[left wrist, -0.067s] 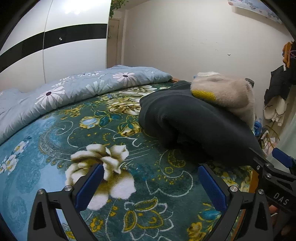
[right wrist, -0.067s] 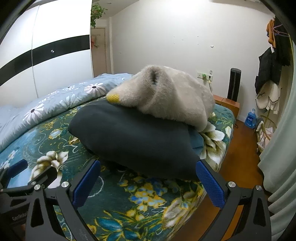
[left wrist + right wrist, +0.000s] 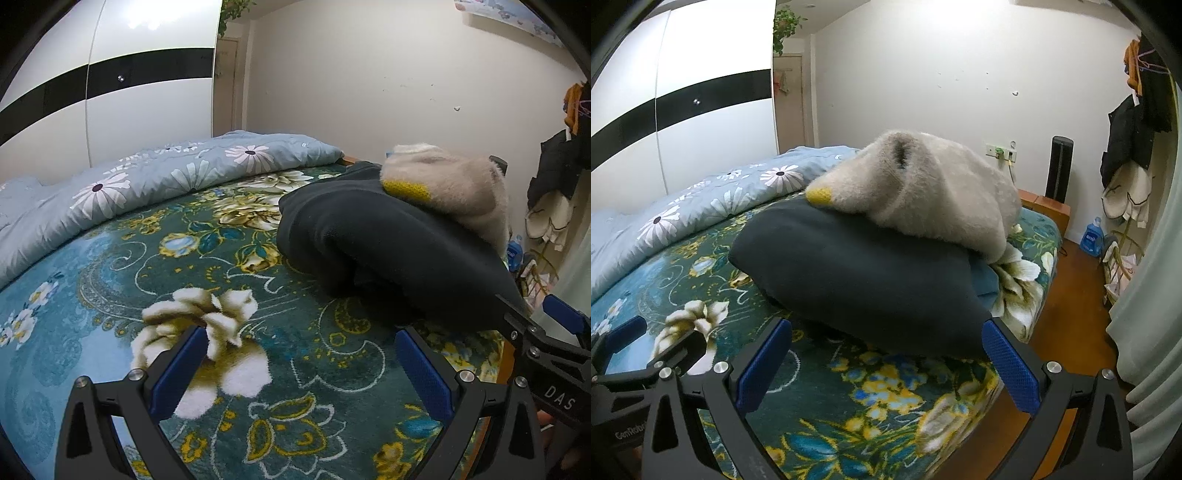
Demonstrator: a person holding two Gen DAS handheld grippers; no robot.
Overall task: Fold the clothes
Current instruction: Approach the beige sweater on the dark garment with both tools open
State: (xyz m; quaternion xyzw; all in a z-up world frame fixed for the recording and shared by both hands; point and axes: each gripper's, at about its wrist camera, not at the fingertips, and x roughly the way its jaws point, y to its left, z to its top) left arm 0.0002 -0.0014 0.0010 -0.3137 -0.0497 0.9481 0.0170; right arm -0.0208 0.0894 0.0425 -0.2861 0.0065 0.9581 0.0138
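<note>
Near the bed's right-hand edge, a folded dark garment [image 3: 857, 280] lies on the floral blanket [image 3: 110, 280], with a fuzzy cream sweater [image 3: 945, 199] heaped on top and leaning toward the foot corner. Both tools hover just short of the pile: the left gripper [image 3: 308, 369] and the right gripper [image 3: 886, 363] each stand with blue pads spread wide, holding nothing. The pale daisy-print quilt [image 3: 155, 184] lies bunched along the far edge. The risk, by the look of it, lies in the stack's position: the cream sweater sits loosely and off-centre, so a tug on the dark garment beneath could tip it over the edge onto the wooden floor [image 3: 1067, 306]. Wide pads closing low could also pinch the blanket's pile along with the cloth.
</note>
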